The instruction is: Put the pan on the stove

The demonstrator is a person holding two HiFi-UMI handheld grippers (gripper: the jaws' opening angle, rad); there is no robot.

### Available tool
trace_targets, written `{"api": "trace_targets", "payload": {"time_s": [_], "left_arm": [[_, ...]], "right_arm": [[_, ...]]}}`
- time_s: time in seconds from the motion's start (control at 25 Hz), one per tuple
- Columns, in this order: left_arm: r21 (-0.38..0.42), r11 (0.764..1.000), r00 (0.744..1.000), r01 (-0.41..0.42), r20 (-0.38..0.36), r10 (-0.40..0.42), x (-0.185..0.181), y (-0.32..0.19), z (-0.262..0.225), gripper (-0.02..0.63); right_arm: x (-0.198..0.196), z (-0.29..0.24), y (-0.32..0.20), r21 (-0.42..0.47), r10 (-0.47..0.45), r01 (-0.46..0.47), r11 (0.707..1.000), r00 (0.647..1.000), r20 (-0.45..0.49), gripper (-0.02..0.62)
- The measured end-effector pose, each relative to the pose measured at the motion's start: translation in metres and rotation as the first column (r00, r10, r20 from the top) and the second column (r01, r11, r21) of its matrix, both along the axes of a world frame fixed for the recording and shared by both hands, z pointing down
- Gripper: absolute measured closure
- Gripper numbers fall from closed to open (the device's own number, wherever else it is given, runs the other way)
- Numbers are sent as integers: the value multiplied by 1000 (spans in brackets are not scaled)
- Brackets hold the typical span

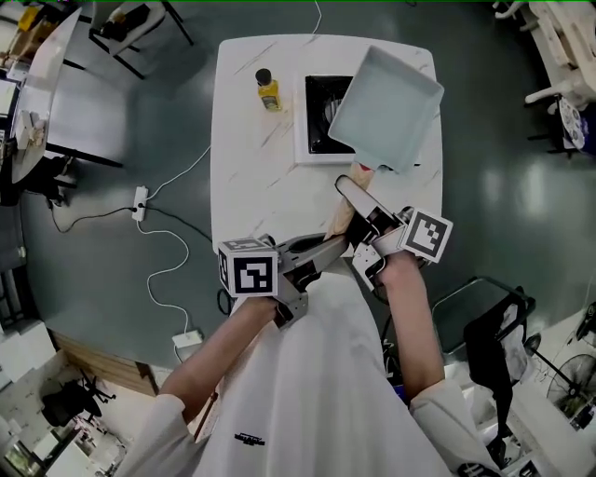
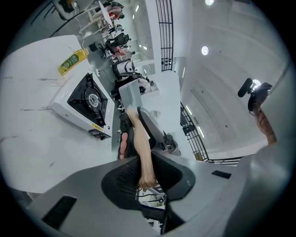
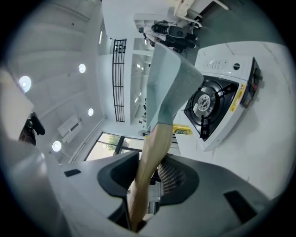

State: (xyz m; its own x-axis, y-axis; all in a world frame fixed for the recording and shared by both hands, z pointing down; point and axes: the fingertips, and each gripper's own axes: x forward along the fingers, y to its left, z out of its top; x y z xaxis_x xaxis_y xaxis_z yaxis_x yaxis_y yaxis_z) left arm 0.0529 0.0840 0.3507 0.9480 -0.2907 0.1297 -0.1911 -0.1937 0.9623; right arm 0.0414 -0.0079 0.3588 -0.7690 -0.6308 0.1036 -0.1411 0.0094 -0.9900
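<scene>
A square pale teal pan (image 1: 386, 107) with a wooden handle (image 1: 341, 220) hangs tilted in the air over the white table (image 1: 251, 177), partly covering the white gas stove (image 1: 313, 152) with its black burner. My left gripper (image 1: 335, 245) is shut on the handle's near end. My right gripper (image 1: 359, 207) is shut on the handle further along, closer to the pan. In the left gripper view the handle (image 2: 144, 155) runs between the jaws, with the stove (image 2: 88, 104) to the left. In the right gripper view the handle (image 3: 151, 159) leads up to the pan (image 3: 169, 88), beside the stove (image 3: 222, 106).
A yellow bottle (image 1: 268, 90) stands on the table left of the stove. On the floor to the left lie a power strip (image 1: 140, 199) and white cables. Another table (image 1: 56, 84) and a chair (image 1: 130, 23) are at the far left; a dark bag (image 1: 489, 340) sits lower right.
</scene>
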Motion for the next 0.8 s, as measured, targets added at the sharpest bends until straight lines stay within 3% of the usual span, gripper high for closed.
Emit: {"api": "trace_targets", "payload": {"time_s": [0.32,0.8], "left_arm": [[-6,1000,1000,-1,21,1,-4,-13,22,537],[-37,994,994,98,58,-96,18,-41,75,535]], "right_arm": [[-9,24,-12,-39,-41,39,999,998,-53,465],[3,80,-39,-54,-171,167,985,980,-97,465]]}}
